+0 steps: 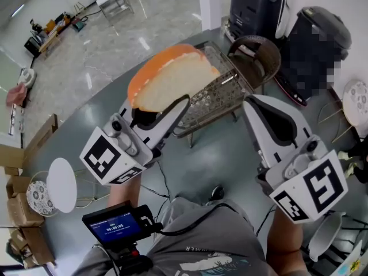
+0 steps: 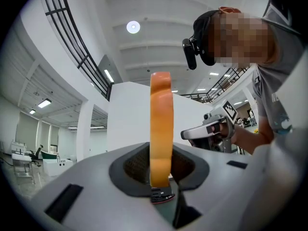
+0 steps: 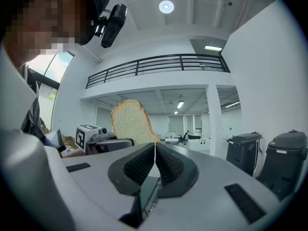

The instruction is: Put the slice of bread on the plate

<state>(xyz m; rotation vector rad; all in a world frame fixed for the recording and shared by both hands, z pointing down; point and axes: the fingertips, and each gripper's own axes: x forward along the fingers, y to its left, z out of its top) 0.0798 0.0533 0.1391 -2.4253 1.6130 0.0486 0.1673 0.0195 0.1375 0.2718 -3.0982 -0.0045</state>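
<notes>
Pinches the slice of bread (image 2: 160, 124) upright and edge-on between the dark fingers (image 2: 131, 165) of the left gripper (image 2: 161, 177), orange crust toward the camera. Looks past it to the right gripper (image 2: 188, 134), held in a hand (image 2: 231, 134) at the right. Takes in a round ceiling light (image 2: 133, 27) above.

The bread slice (image 1: 172, 76) sits in the left claw (image 1: 175, 105), mid-frame. A wire basket (image 1: 221, 94) stands behind it, with a wicker basket (image 1: 259, 50) at upper right.

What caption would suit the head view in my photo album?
Left gripper holds a pale bread slice with an orange crust near a metal wire basket; right gripper shut, empty.
</notes>
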